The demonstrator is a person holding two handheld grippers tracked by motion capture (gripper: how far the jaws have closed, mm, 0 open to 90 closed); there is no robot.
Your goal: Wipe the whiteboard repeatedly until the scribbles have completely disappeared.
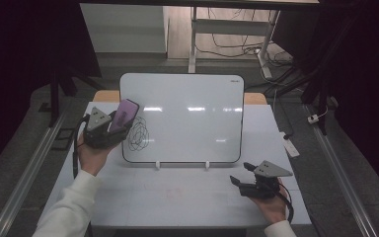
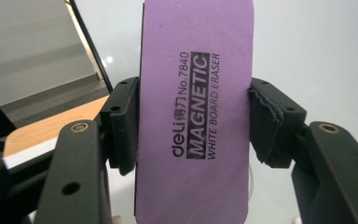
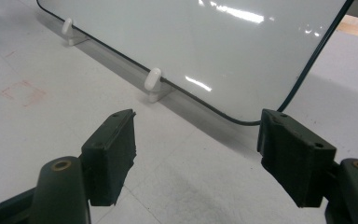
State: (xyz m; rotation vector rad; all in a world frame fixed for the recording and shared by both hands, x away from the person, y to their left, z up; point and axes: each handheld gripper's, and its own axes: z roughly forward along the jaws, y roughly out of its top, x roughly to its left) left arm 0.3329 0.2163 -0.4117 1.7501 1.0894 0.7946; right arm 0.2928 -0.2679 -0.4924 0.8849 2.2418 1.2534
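Purple foam is facing my left camera: the magnetic eraser (image 2: 196,112) is sitting upright between the left fingers (image 2: 123,123), which are clamping it by its two long edges. The printed back is turned toward me, so the wiping face should be pointing at the whiteboard (image 1: 187,118). That looks like the reason for the grip: edges pinched, face free to press flat on the board.

In the high view, I am holding the left gripper (image 1: 109,127) at the board's left edge, raised off the desk (image 1: 177,197), with the eraser (image 1: 125,114) tilted up and leaning toward the board. The black scribble (image 1: 139,134) is lying just right of it, low on the board's left part, near but not yet covered. My left forearm is coming in from the near left, sleeve white, wrist cocked upward.

The board is standing propped on two small white feet (image 3: 153,84) along its near edge, sloping back from me.

My right gripper (image 1: 256,181) is resting low at the near right of the desk, close to the board's near right corner. Its fingers (image 3: 112,154) are standing apart, grasping nothing, bare desk between them. My guess is that it is waiting there to steady the board while the left wipes.
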